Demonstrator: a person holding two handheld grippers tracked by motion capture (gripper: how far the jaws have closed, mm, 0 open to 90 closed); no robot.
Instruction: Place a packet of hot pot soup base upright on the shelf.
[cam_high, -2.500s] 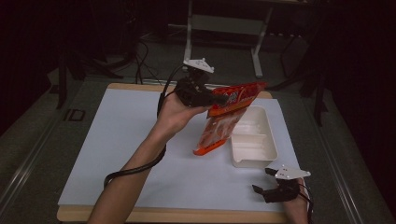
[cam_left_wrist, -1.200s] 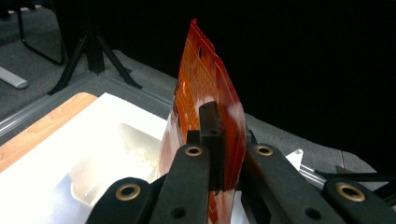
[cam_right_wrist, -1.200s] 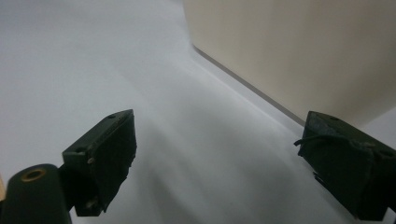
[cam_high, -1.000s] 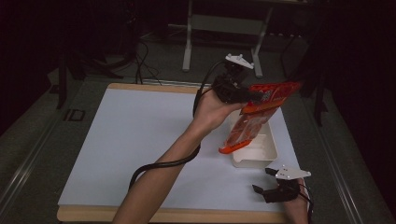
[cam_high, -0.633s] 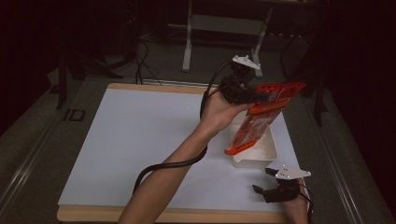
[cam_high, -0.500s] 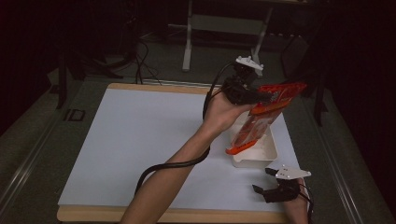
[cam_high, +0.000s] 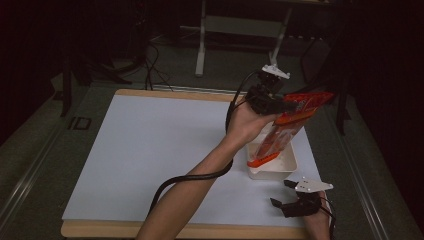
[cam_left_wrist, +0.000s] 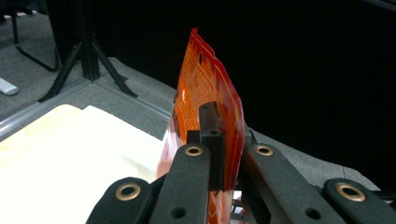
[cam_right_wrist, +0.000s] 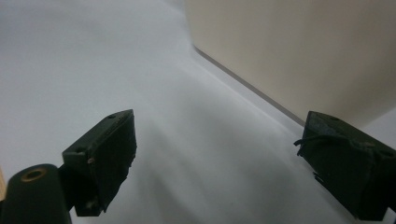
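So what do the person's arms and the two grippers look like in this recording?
Both forearms are bare, no sleeves or gloves. The left gripper is black, with a pale three-cornered plate on top and a thick black cable trailing along the forearm. In the left gripper view its linkage arms carry brass-coloured rivets. The right gripper is also black, with the same pale plate; its jaws are blocky with flat dark faces.

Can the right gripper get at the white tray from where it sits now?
Probably yes: the right gripper rests open beside the white tray, with bare table between them. The orange packet hangs over the tray's inside only.
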